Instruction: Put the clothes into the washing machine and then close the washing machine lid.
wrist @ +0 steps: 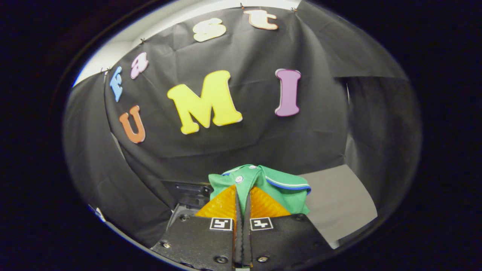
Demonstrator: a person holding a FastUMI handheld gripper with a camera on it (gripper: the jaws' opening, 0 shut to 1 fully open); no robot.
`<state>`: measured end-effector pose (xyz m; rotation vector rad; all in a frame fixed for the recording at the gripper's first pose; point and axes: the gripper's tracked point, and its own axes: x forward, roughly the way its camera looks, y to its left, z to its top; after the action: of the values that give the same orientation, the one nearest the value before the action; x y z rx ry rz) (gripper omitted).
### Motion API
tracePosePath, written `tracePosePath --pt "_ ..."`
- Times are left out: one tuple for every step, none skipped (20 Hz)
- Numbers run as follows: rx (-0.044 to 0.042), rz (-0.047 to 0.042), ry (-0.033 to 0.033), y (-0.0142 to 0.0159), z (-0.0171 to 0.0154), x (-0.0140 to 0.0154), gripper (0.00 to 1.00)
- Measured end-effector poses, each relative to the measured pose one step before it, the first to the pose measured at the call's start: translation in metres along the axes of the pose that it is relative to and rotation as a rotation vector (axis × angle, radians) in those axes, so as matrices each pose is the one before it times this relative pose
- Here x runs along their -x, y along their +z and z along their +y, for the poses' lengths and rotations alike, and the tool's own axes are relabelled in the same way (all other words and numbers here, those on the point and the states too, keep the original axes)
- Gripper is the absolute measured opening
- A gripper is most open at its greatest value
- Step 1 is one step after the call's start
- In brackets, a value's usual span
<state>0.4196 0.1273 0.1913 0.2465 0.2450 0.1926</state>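
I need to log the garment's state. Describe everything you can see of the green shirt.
The green shirt is soft, cloth-like fabric with a collar edged in white and blue stripes and a white button near the neck. It is bunched, not folded flat, and pinched between the fingers of the hand-held gripper, which are closed on a fold of it. It hangs raised in front of the black cloth wall, with a grey surface behind it.

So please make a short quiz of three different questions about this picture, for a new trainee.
1. True or false: the gripper has its jaws closed on the green shirt.
2. What trims the shirt's collar? A) red dots B) white and blue stripes C) a yellow zip
3. Fill in: beyond and to the right of the shirt lies a flat ____ surface.

Key: 1 true; 2 B; 3 grey
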Motion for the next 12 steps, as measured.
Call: tracePosePath --pt "0.00042 -0.01316 0.02178 0.00604 0.01681 0.00378 0.04" --pt "0.00245 -0.01539 0.0148 0.00686 0.01503 0.003 0.04" --pt "0.01144 -0.02379 0.01137 0.00729 0.01469 0.00276 0.04" --pt "0.00862 -0.01652 0.00908 0.00608 0.01272 0.00158 0.04" --pt "0.00062 -0.00917 0.01531 0.00301 0.01526 0.00188 0.04" --pt "-0.00293 -0.01187 0.01409 0.00355 0.01433 0.00118 0.04" --pt "0.00435 -0.00465 0.01404 0.00202 0.013 -0.00095 0.04" --pt "0.00371 -0.00258 0.01167 0.00079 0.01176 -0.00299 0.04" --pt "0.00238 -0.00827 0.01272 -0.00014 0.01226 -0.002 0.04" --pt "0.00459 0.00582 0.01072 -0.00323 0.01135 -0.00484 0.04" --pt "-0.00113 0.00761 0.01078 -0.00531 0.00997 -0.00494 0.04" --pt "-0.0027 0.01266 0.00906 -0.00639 0.0092 -0.00681 0.04"
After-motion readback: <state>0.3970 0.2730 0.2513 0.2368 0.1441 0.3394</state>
